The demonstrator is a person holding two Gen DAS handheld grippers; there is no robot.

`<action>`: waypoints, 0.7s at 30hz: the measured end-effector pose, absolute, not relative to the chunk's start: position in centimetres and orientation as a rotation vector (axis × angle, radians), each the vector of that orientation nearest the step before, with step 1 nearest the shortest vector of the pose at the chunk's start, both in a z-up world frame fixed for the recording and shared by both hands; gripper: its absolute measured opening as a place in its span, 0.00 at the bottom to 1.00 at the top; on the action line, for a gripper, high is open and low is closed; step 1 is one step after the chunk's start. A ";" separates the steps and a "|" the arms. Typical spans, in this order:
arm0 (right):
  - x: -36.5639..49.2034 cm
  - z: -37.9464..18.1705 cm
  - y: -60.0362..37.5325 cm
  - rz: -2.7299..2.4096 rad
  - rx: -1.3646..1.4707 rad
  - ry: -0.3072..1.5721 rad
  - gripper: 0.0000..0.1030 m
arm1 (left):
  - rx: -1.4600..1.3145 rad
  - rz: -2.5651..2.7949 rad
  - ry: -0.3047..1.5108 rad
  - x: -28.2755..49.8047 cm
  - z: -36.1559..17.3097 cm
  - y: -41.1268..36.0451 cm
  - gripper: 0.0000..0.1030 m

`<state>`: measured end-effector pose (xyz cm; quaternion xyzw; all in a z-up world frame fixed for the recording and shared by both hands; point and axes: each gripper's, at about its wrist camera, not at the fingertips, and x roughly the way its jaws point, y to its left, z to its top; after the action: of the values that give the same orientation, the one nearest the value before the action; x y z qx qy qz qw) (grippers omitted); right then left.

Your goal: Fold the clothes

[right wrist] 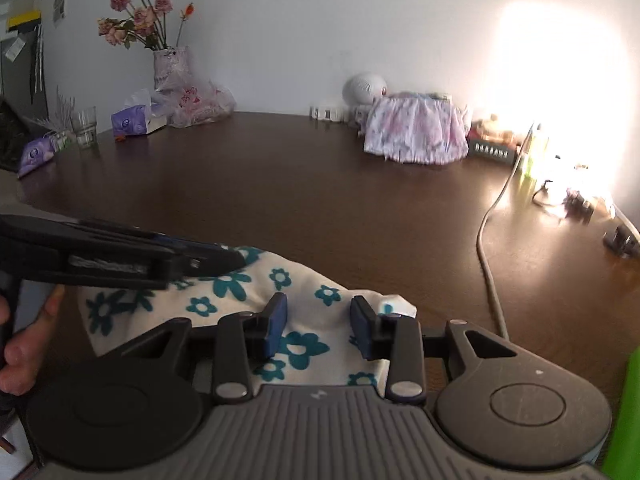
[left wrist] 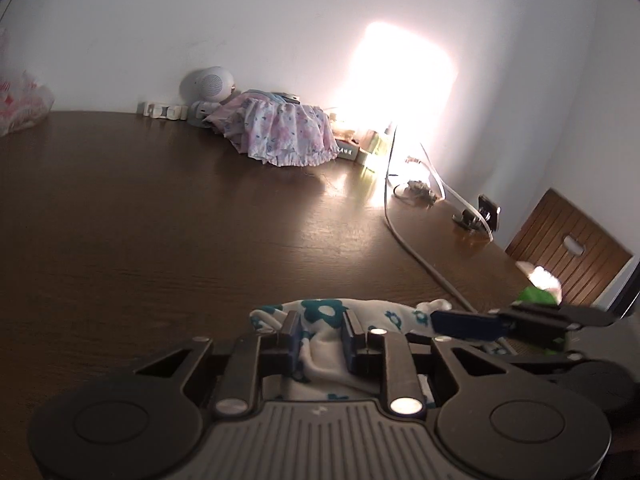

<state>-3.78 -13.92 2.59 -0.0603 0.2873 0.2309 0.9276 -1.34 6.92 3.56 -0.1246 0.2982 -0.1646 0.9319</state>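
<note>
Lay bunched on the counter (right wrist: 320, 208) at 6 o'clock: flowered garment (right wrist: 224, 284). Left gripper (left wrist: 320, 338) pinched a fold; right gripper (right wrist: 319, 322) straddled cloth, grip uncertain. Best lifted evenly, edges matched.

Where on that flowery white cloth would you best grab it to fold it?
Probably at the free corner of the cloth, coming in low from the near side. It lies flat on the table at the right, so a hand-held gripper's fingers can slip round its thin edge there.
</note>
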 end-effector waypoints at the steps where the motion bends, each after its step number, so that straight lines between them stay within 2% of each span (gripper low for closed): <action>1: -3.9 2.5 -14.0 0.474 -0.119 0.588 0.35 | -0.276 -0.348 0.583 -2.4 4.2 7.6 0.42; 2: -4.0 2.5 -14.1 0.473 -0.119 0.585 0.37 | -0.293 -0.365 0.545 -3.8 4.8 8.4 0.57; 4: -4.3 2.4 -14.1 0.475 -0.118 0.578 0.37 | -0.295 -0.436 0.464 -7.0 5.7 9.0 0.76; 6: -4.1 2.4 -14.2 0.478 -0.111 0.577 0.38 | -0.277 -0.489 0.463 -8.8 5.7 8.6 0.76; 7: -4.1 2.4 -14.2 0.478 -0.109 0.577 0.38 | -0.263 -0.488 0.477 -9.2 5.4 8.1 0.71; 8: -4.0 2.5 -14.1 0.478 -0.109 0.577 0.38 | -0.248 -0.487 0.490 -9.6 5.1 7.6 0.48; 10: -4.1 2.4 -14.1 0.473 -0.110 0.578 0.38 | -0.246 -0.454 0.520 -9.6 4.4 7.1 0.09; 14: -4.3 2.4 -13.9 0.453 -0.123 0.574 0.39 | -0.349 -0.452 0.520 -10.2 3.6 8.4 0.04; 21: -4.3 2.4 -13.6 0.440 -0.139 0.569 0.44 | -0.385 -0.402 0.572 -11.2 2.5 10.9 0.02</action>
<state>-4.25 -13.61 2.35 -0.0679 0.2780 0.2150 0.9337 -11.21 10.87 2.45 -0.1876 0.2782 -0.1957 0.9215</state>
